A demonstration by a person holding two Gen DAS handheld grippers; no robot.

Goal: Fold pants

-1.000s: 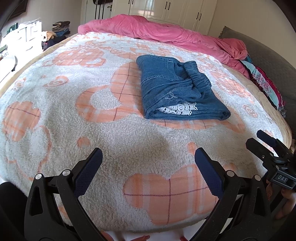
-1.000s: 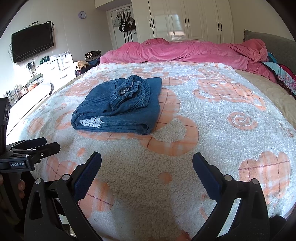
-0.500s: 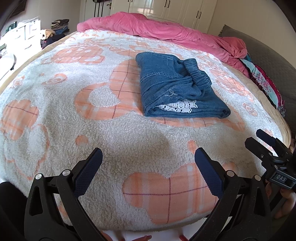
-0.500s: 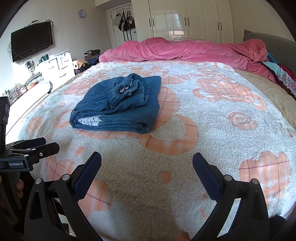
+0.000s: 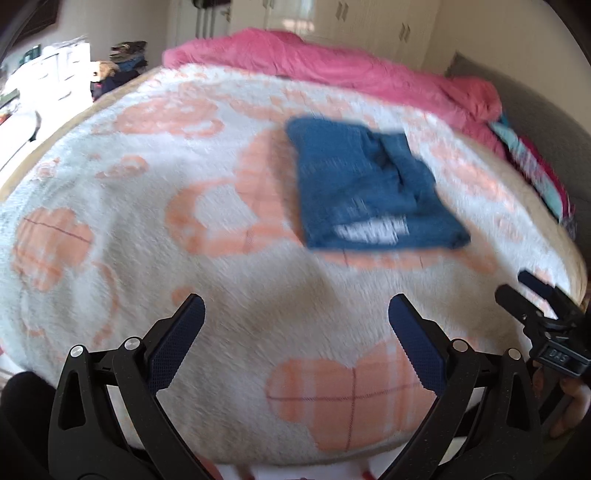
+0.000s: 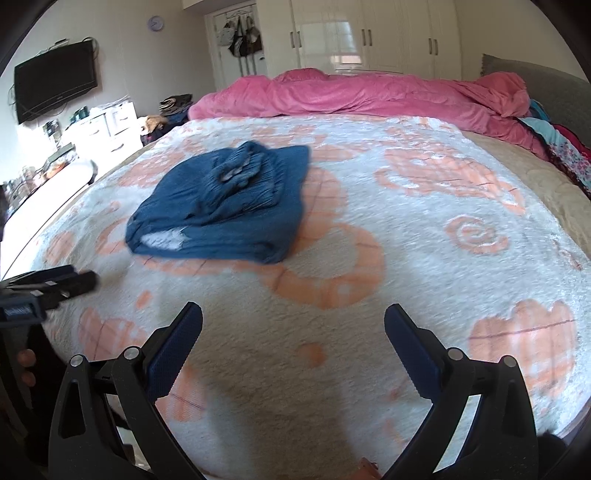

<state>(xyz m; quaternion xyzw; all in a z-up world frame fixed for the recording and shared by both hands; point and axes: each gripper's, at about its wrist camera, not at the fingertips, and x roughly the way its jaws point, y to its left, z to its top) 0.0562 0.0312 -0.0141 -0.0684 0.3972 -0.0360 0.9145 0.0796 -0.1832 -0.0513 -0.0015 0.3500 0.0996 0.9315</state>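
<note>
There, one pair of pants [image 5: 365,188], blue denim, lies folded in a thick bundle on the blanket [image 5: 184,258] that covers the bed [image 6: 546,199]. A gathered waistband sits bunched on top of the bundle, and a bit of white lace shows at the near edge. The pants rest toward the middle of the bed, well apart from both tongs, with only bare blanket between them and the tongs.

The blanket is white and fluffy with orange plaid hearts and swirls. Behind the pants, one pink duvet [image 6: 369,96] is heaped along the far side of the bed. At the far right edge lies a pile of patterned cloth [image 6: 565,151], and a grey headboard [image 6: 546,85] rises beside it.

The left tongs [image 5: 295,328] hang over the near edge of the bed, spread wide and empty. The right tongs [image 6: 293,328] are likewise spread wide, holding nothing. Each shows at the side of the other's view, with a few fingertips of the holding hand behind it. The left view is blurred.

Along the left wall stand white drawers [image 6: 110,122] with clutter on top, one black TV [image 6: 55,88] mounted above, and one round clock [image 6: 155,24] higher up. White wardrobes [image 6: 369,33] fill the back wall, with bags [image 6: 240,37] hung on a door beside them. A heap of clothes [image 6: 173,107] sits by the far left corner of the bed.
</note>
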